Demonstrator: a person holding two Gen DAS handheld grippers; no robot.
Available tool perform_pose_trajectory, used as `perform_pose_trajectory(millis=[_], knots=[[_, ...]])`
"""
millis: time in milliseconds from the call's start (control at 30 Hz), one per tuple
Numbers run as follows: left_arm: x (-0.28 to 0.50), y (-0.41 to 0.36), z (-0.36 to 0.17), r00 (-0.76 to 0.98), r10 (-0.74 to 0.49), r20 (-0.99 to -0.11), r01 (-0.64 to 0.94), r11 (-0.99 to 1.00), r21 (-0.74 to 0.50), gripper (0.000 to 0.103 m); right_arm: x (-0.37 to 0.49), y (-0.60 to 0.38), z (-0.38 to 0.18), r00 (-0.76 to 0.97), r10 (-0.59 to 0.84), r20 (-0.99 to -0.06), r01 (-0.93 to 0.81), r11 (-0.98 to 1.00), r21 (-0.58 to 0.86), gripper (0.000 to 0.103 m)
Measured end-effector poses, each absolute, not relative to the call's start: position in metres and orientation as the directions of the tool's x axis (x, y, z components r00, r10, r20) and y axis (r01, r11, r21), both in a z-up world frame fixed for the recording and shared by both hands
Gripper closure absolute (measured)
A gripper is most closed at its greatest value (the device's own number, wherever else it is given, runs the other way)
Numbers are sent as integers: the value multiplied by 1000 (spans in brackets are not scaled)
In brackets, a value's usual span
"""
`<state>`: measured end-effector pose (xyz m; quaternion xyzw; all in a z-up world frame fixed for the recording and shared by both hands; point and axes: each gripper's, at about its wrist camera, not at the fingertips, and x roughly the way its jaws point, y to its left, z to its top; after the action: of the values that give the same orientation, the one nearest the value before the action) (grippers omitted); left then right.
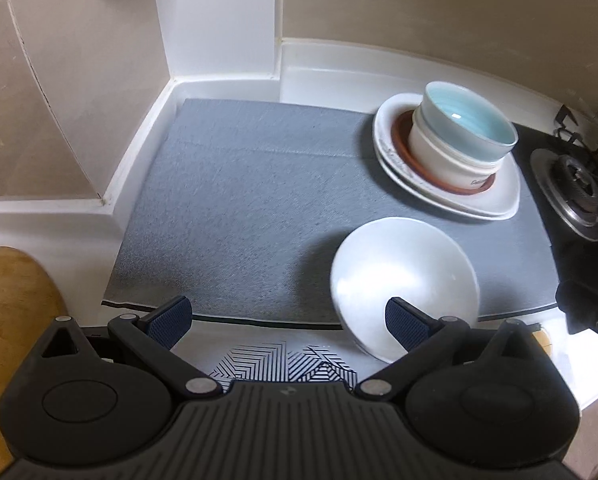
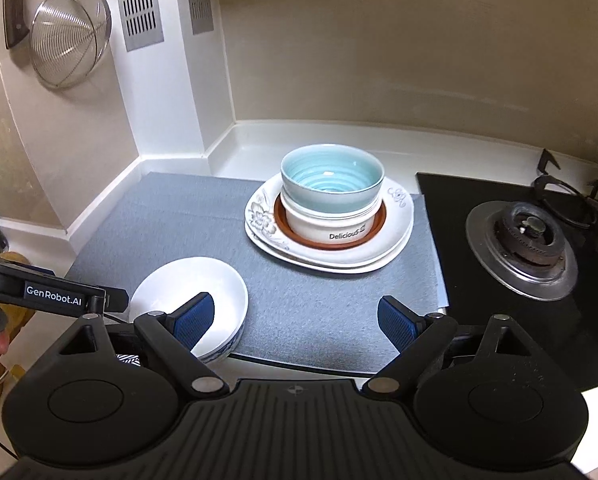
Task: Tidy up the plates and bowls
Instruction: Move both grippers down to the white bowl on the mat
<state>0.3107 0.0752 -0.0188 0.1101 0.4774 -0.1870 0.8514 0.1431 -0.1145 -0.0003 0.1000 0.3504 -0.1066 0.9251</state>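
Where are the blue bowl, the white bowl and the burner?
blue bowl (image 2: 331, 178), right wrist view, on its ribbed inner wall.
white bowl (image 1: 399, 272), left wrist view, on its inside.
burner (image 2: 527, 236), right wrist view, on its centre cap.

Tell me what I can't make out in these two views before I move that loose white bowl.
- White bowl: near rim and foot covered by the gripper's own body in both wrist views.
- Stack on the mat: blue bowl and "Delicious" bowl hide the brown dish's centre; how many plates lie beneath is unclear.
- Stove burner: cut by the left view's edge.
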Motion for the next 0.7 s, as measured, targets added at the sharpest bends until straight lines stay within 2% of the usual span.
perform_pose_trajectory(millis=[400, 700], knots=[[332, 61, -46, 416, -173, -893, 421, 907, 20, 0, 195, -105, -33, 642, -54, -765, 228, 966, 123, 13], [346, 56, -65, 380, -150, -913, 419, 907, 26, 0, 222, -101, -54, 599, -40, -800, 231, 965, 124, 13]])
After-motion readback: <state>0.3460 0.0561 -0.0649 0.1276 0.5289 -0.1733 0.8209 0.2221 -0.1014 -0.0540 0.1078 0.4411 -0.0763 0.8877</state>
